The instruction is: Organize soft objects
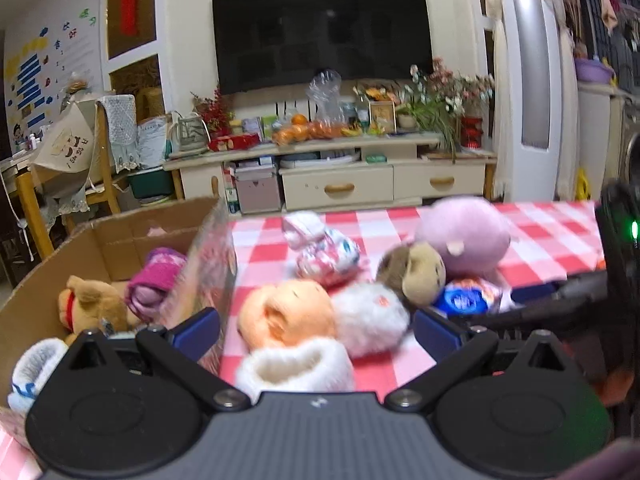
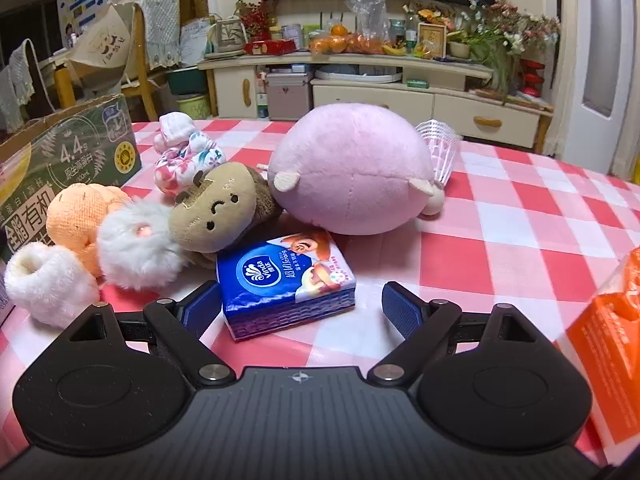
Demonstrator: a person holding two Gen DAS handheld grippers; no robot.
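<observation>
Soft toys lie on a red-checked tablecloth point(image 2: 520, 216): a large pink plush point(image 2: 352, 172), a brown plush head point(image 2: 216, 216), a white furry ball point(image 2: 136, 248), an orange plush point(image 2: 76, 216), a white fluffy bootie point(image 2: 44, 280) and a floral cloth bundle point(image 2: 184, 160). A blue tissue pack point(image 2: 288, 280) sits between the fingers of my open right gripper point(image 2: 300, 310), not gripped. My left gripper point(image 1: 316, 330) is open above the bootie point(image 1: 296, 364) and orange plush point(image 1: 288, 312). The cardboard box point(image 1: 120, 232) at left holds a brown bear point(image 1: 92, 304), a magenta cloth point(image 1: 156, 280) and a white sock point(image 1: 32, 368).
An orange packet point(image 2: 608, 344) lies at the right edge of the table. A white shuttlecock point(image 2: 440, 148) rests behind the pink plush. Beyond the table stand a TV cabinet point(image 1: 340, 184) and a wooden chair point(image 1: 60, 184). The other gripper's dark body point(image 1: 616, 264) shows at far right.
</observation>
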